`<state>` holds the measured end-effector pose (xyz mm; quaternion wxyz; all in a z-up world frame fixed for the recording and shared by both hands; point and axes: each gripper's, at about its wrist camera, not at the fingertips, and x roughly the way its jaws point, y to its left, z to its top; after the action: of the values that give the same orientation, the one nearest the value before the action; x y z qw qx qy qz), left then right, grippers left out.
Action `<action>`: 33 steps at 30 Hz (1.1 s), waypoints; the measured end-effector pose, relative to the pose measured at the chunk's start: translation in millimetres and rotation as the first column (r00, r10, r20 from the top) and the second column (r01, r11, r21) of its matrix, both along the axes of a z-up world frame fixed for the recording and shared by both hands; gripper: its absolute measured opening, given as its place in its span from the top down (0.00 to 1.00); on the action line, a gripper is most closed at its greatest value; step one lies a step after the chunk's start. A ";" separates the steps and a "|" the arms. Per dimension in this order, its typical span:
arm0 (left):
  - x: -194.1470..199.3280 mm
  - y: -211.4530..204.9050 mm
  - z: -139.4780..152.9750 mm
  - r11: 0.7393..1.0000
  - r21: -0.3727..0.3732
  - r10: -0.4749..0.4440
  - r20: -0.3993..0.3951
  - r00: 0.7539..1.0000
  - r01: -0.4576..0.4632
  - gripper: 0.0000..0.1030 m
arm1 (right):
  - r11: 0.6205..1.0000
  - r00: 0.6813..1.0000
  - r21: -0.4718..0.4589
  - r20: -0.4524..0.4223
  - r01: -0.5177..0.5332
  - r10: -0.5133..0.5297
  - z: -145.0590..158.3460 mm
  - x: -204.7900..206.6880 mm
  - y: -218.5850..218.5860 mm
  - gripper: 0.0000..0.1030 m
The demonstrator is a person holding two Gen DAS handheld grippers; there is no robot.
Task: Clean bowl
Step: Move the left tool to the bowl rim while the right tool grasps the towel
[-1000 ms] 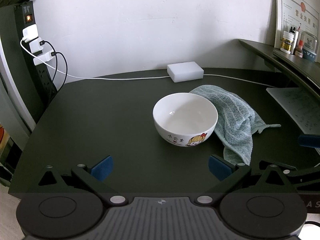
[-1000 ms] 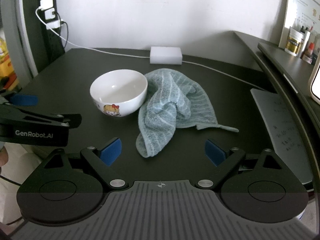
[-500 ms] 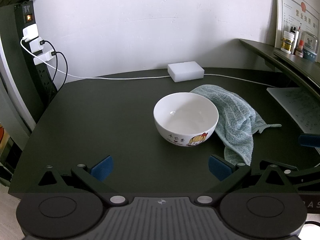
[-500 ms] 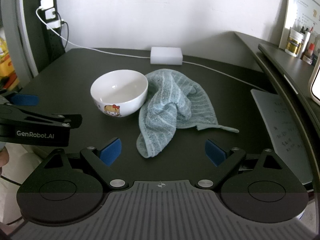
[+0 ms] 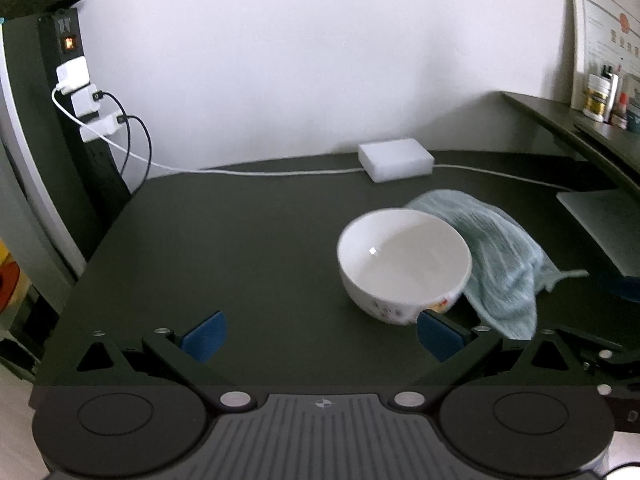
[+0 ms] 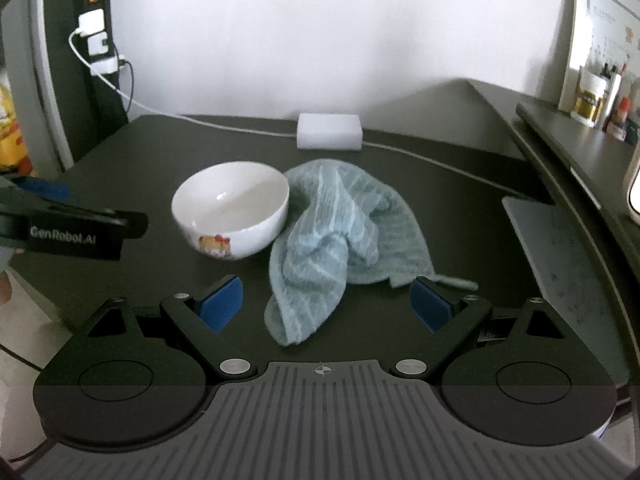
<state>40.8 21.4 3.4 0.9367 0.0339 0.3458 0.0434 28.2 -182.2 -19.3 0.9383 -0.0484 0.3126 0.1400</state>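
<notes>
Left wrist view: left gripper jaws wide apart, nothing between the blue pads, hovering at the near edge of the dark table. White bowl sits upright on the table right of centre, empty inside, its lower right side partly covered by the right pad; the print on its outer wall is blurred and half cut off. Light blue towel lies crumpled just right of the bowl, touching its rim, far part hidden behind the bowl. White block at the back by the wall with a white cable running past it. Shelf items at far right too small to read. Right wrist view: right gripper jaws also spread, holding nothing, the near end of the towel lying between the pads without clear contact. Bowl left of the towel, touching it. Left gripper enters from the left edge, mostly cut off, near the bowl but apart from it. Paper sheet at right, text illegible.
</notes>
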 end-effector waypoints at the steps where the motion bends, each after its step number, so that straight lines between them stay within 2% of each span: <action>1: 3.7 1.1 -0.5 1.000 0.002 0.004 0.000 1.000 -0.004 0.01 | 1.000 1.000 0.003 0.010 -0.002 0.002 0.3 4.3 -0.2 0.08; 7: 32.9 3.5 -12.1 1.000 0.010 0.013 -0.037 0.999 -0.013 0.01 | 0.999 0.999 0.027 0.027 -0.017 0.016 -5.5 27.6 -1.0 0.10; 16: 74.0 4.8 -32.7 1.000 0.006 0.000 -0.090 0.996 0.001 0.02 | 0.998 1.000 0.053 -0.008 -0.030 0.031 -24.6 65.1 2.9 0.12; 20: 89.7 6.2 -43.6 1.000 -0.010 -0.019 -0.123 0.992 0.018 0.16 | 0.999 0.999 0.019 -0.007 -0.043 0.044 -34.6 80.9 8.8 0.19; 25: 99.4 4.9 -55.2 0.998 -0.024 -0.052 -0.153 0.987 0.049 0.27 | 0.998 0.998 -0.013 -0.022 -0.065 0.065 -49.6 100.8 12.0 0.19; 26: 100.1 4.8 -56.6 0.998 -0.026 -0.058 -0.156 0.986 0.054 0.30 | 0.998 0.997 -0.010 -0.026 -0.068 0.068 -52.5 104.4 12.1 0.23; 27: 100.1 5.2 -57.7 0.997 -0.035 -0.069 -0.153 0.986 0.065 0.34 | 0.997 0.997 -0.004 -0.027 -0.071 0.071 -54.1 106.3 11.7 0.37; 28: 100.2 5.8 -58.8 0.996 -0.045 -0.081 -0.149 0.985 0.076 0.37 | 0.996 0.995 0.011 -0.029 -0.093 0.093 -57.6 108.9 11.2 0.45; 29: 99.9 5.7 -58.3 0.995 -0.056 -0.095 -0.148 0.984 0.087 0.46 | 0.994 0.993 0.021 -0.040 -0.106 0.107 -59.8 110.6 11.1 0.59; 30: 99.6 5.6 -57.6 0.993 -0.068 -0.108 -0.147 0.983 0.099 0.58 | 0.994 0.993 0.025 -0.044 -0.107 0.108 -60.3 111.1 10.6 0.69; 31: 99.3 5.5 -56.8 0.991 -0.079 -0.121 -0.145 0.982 0.111 0.64 | 0.994 0.993 0.030 -0.043 -0.104 0.106 -58.2 110.4 8.9 0.73; 32: 98.6 4.7 -56.4 0.989 -0.087 -0.134 -0.145 0.980 0.122 0.78 | 0.994 0.994 0.035 -0.042 -0.100 0.101 -54.5 108.8 6.3 0.76; 33: 96.4 1.7 -55.7 0.987 -0.081 -0.149 -0.148 0.978 0.138 0.81 | 0.995 0.995 0.038 -0.040 -0.094 0.095 -52.1 108.0 4.7 0.77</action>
<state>137.2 23.0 -52.4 0.9086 0.0288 0.4148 -0.0392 136.2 -177.5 -71.4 0.9246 -0.0434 0.3269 0.1907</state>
